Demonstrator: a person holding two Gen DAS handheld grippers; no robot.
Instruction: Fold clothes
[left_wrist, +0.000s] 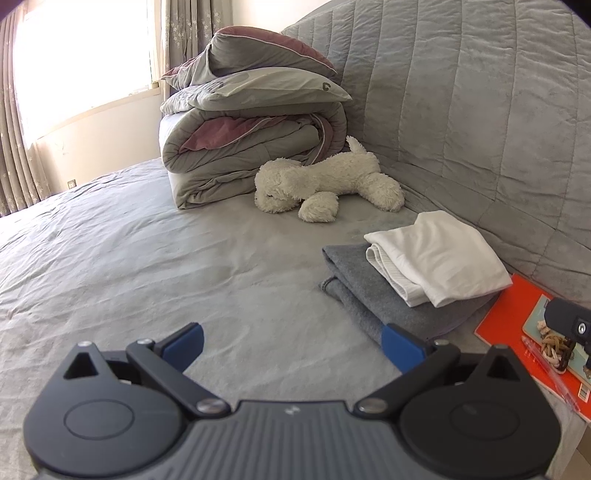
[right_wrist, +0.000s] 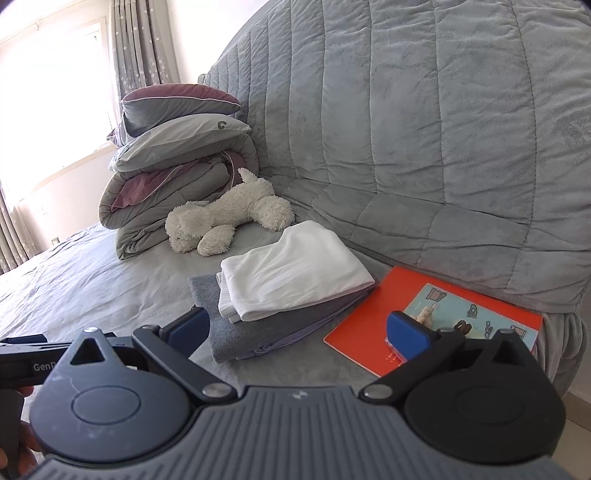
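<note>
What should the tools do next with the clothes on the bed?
Probably pull both back and stop. The white garment already lies folded on the folded grey garment, a neat stack beside the orange book. The left tool and right tool are both open and empty, and no unfolded clothes show on the bed.

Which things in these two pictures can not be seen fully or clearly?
- Gray garment: mostly covered by the white garment in both views.
- Orange book: left wrist view, cut by the edge and hidden by the right claw.
- Picture book: right wrist view, its drawings too small, partly behind the right claw.
- Window: overexposed, nothing visible outside.
</note>
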